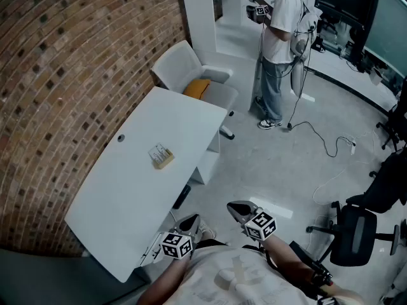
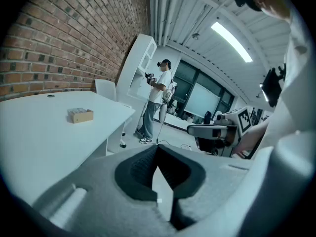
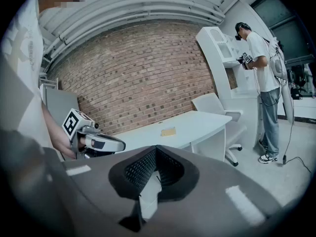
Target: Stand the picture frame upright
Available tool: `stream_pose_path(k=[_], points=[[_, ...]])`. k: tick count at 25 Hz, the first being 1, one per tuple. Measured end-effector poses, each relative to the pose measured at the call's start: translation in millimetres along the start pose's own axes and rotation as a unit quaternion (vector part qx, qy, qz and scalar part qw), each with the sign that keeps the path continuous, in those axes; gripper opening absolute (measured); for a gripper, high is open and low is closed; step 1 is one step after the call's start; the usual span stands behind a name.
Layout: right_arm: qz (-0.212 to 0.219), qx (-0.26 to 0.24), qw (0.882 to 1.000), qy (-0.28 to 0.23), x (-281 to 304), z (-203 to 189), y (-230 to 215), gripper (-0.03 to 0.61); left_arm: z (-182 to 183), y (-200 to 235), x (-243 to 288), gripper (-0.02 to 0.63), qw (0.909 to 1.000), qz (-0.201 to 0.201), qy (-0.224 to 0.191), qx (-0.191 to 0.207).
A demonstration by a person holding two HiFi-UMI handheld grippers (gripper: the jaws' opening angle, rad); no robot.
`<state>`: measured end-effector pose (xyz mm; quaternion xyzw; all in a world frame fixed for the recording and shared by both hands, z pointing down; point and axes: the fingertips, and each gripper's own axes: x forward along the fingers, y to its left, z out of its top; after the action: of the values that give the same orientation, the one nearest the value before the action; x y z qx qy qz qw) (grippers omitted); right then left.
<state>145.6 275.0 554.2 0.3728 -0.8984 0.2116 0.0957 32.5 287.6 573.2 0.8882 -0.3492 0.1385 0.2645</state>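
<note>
The picture frame [image 1: 161, 155] is a small tan block lying flat near the middle of the white table [image 1: 127, 196]. It also shows in the left gripper view, frame [image 2: 80, 115], and far off in the right gripper view, frame [image 3: 168, 131]. My left gripper [image 1: 190, 223] hangs off the table's near corner, close to my body, shut and empty. My right gripper [image 1: 239, 210] floats beside it over the floor, also shut on nothing. Both are well short of the frame. The left gripper [image 2: 157, 148] sees the right one [image 2: 217, 131]; the right gripper [image 3: 156, 150] sees the left one [image 3: 94, 142].
A brick wall [image 1: 57, 75] runs along the table's far side. A white chair [image 1: 184, 68] with an orange cushion [image 1: 198, 88] stands at the far end. A person [image 1: 278, 49] stands by a white cabinet [image 1: 203, 11]. A black office chair [image 1: 356, 234] and floor cables [image 1: 331, 145] lie right.
</note>
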Motion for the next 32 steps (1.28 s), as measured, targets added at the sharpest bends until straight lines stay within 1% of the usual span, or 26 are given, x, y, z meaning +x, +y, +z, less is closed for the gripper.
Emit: stream_pose_path(k=[5, 12, 15, 19, 22, 26, 32], points=[[-0.015, 0.003, 1.000, -0.005, -27.5, -7.8, 4.6, 0.006, -11.3, -21.4, -6.2, 0.002, 1.0000, -0.005, 0.004, 0.002], [-0.011, 0.014, 1.000, -0.026, -33.7, -5.6, 7.6, 0.006, -10.8, -30.4, -12.7, 0.003, 0.9999, -0.002, 0.002, 0.011], [-0.004, 0.020, 0.999, -0.035, -24.8, 1.0, 5.8, 0.006, -8.4, -21.8, -16.1, 0.003, 0.9999, 0.007, -0.003, 0.008], [0.005, 0.007, 1.000, -0.024, -9.5, 7.3, 5.1, 0.006, -10.4, -8.3, -12.5, 0.003, 0.9998, 0.017, -0.002, -0.004], [0.015, -0.005, 1.000, -0.007, 1.5, 9.7, 0.2, 0.006, -3.4, -3.5, -1.7, 0.003, 0.9999, 0.011, -0.004, -0.001], [0.016, -0.004, 1.000, 0.013, 17.3, 11.5, -15.4, 0.006, 12.2, 7.0, 11.9, 0.003, 0.9999, 0.002, -0.011, 0.010], [0.038, -0.010, 0.999, 0.014, 52.7, 35.1, -23.5, 0.006, 32.8, 42.0, 24.0, 0.003, 0.9999, 0.001, -0.016, -0.002]])
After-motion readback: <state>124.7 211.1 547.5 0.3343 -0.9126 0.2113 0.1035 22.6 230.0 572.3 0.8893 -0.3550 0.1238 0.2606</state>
